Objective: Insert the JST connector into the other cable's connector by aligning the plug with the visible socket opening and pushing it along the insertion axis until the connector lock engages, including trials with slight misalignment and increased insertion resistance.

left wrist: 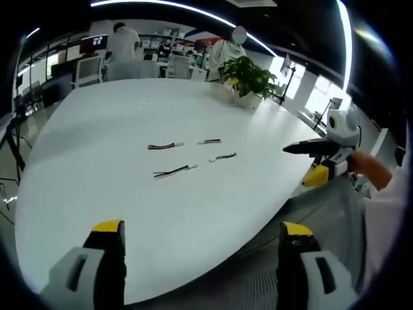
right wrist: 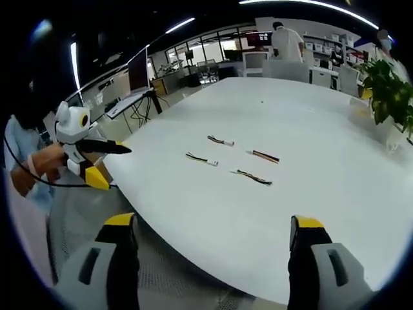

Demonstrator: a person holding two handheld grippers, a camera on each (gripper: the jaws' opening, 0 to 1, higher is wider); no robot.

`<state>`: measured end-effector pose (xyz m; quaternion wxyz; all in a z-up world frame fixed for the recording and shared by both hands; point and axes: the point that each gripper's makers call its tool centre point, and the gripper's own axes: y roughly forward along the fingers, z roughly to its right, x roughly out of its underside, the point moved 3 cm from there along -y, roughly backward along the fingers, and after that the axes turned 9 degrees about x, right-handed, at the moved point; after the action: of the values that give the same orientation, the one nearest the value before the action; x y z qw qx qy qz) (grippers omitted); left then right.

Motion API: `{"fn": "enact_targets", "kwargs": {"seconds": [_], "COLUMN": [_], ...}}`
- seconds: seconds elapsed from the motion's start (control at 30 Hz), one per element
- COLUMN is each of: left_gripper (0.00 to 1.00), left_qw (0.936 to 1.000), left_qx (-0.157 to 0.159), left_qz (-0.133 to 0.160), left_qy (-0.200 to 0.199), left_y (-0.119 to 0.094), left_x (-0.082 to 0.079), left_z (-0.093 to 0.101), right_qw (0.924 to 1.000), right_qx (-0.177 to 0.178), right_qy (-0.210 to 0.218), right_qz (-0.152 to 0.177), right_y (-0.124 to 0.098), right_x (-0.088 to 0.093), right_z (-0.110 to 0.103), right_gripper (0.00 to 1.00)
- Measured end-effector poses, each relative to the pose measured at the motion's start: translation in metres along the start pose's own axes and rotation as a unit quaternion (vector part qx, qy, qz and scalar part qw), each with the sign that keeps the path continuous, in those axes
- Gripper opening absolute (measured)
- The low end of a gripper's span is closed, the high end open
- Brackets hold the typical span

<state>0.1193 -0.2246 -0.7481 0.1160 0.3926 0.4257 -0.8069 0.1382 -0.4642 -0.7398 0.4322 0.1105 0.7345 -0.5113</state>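
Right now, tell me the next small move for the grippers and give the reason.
Probably bring both grippers forward and down toward the cables. The left gripper and right gripper are open and hold nothing, back at the near edge of the white table. Four short cables lie loose mid-table, such as one nearest in the left gripper view and another in the right gripper view.

Grey tongs (left wrist: pixel 203 239) with yellow tips (black inner faces), white sleeve (left wrist: pixel 387 213).
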Motion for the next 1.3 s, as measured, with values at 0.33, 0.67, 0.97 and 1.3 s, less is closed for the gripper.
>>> {"fn": "enact_targets", "kwargs": {"seconds": [0.33, 0.67, 0.97, 1.3], "left_gripper": [0.97, 0.96, 0.95, 0.94], "left_qw": [0.9999, 0.9998, 0.9994, 0.9982], "left_qx": [0.001, 0.003, 0.002, 0.018], "left_qz": [0.011, 0.015, -0.002, 0.004], "left_qy": [0.003, 0.012, 0.034, 0.058], "left_y": [0.004, 0.007, 0.015, 0.031], "left_x": [-0.011, -0.02, -0.029, -0.053], "left_z": [0.003, -0.003, -0.01, -0.011], "right_qw": [1.0, 0.9999, 0.9998, 0.9995], "right_qx": [-0.003, -0.002, -0.01, -0.016], "right_qy": [0.0, -0.011, -0.013, -0.02], "right_qz": [0.008, 0.009, 0.012, 0.017], "right_y": [0.001, 0.004, 0.009, 0.017], "right_x": [-0.008, -0.018, -0.027, -0.04], "right_z": [0.005, 0.011, 0.014, 0.015], "right_gripper": [0.93, 0.92, 0.91, 0.89]}}
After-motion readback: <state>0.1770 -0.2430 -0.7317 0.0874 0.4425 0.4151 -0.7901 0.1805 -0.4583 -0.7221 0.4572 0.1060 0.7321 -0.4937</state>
